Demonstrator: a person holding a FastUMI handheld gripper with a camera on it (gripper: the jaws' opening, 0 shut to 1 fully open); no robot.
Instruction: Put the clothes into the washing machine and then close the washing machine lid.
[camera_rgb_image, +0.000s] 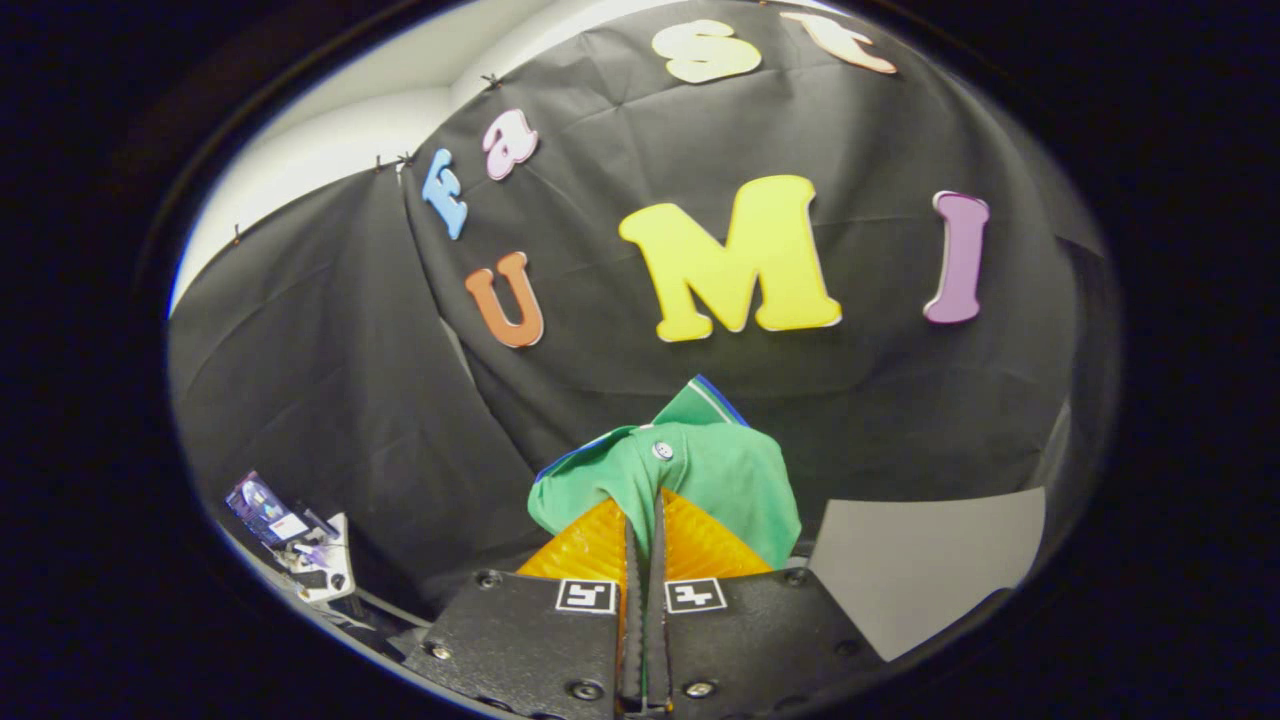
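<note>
1. Garment (690, 470): green cloth with blue-and-white trim and a small button, bunched and draped over the fingertips, raised in front of the black cloth wall (330, 400).
2. Gripper (643, 520): fingers drawn together, pinching a fold of the garment between them.
3. Grey panel (920, 560): flat surface low on the right, just beyond the fingers; whether it belongs to the washing machine cannot be told.
4. Clutter (295, 540): small items low at left, too small to identify.
5. Progress: garment held and lifted; loading and lid closing judged not yet done.
</note>
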